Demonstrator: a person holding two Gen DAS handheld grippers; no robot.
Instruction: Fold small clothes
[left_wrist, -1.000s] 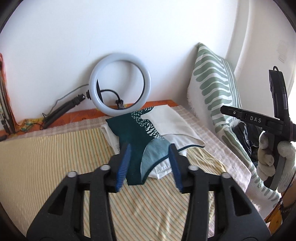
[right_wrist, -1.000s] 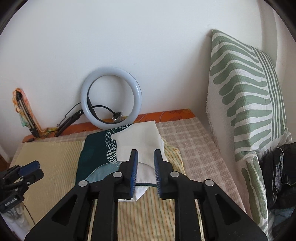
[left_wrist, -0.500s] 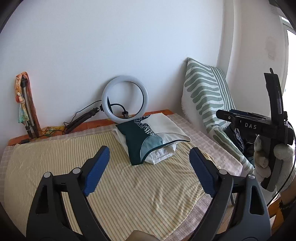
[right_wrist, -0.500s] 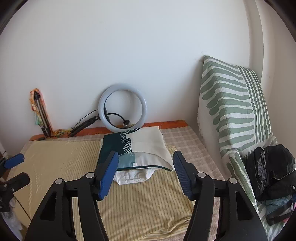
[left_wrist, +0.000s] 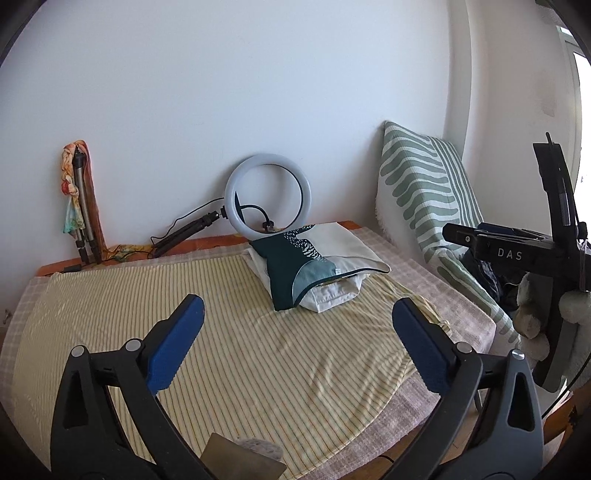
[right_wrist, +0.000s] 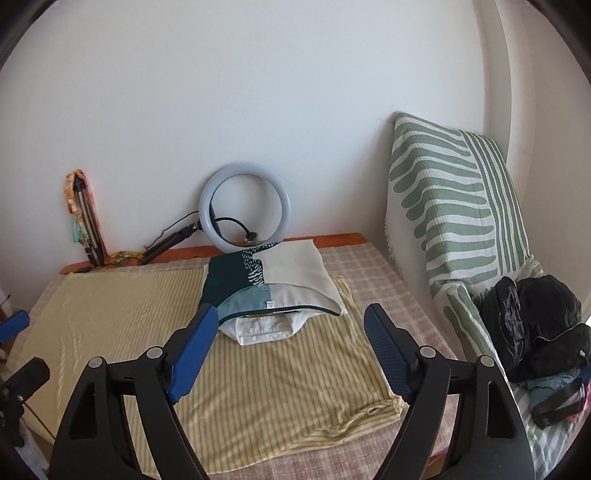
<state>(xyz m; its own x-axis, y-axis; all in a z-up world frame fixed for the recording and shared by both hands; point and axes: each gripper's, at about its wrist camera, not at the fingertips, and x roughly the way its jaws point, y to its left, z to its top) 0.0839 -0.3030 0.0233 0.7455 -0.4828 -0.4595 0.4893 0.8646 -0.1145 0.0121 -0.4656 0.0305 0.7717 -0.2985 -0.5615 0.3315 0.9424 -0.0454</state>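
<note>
A folded teal, dark green and cream garment (left_wrist: 314, 258) lies on top of a folded white garment (left_wrist: 334, 293) at the back of the bed; the stack also shows in the right wrist view (right_wrist: 273, 284). My left gripper (left_wrist: 295, 343) is open and empty, held well back from the stack above the striped yellow sheet (left_wrist: 229, 332). My right gripper (right_wrist: 288, 350) is open and empty, also back from the stack. The right gripper's body shows at the right edge of the left wrist view (left_wrist: 517, 254).
A ring light (left_wrist: 267, 197) leans on the wall behind the stack. A green-striped pillow (right_wrist: 454, 206) stands at the right. A pile of dark clothes (right_wrist: 535, 332) lies at the pillow's foot. A tripod with a cloth (left_wrist: 83, 206) stands at the back left.
Both grippers let go of the teal garment, opened wide and pulled back from the stack, which now lies still on the bed.
</note>
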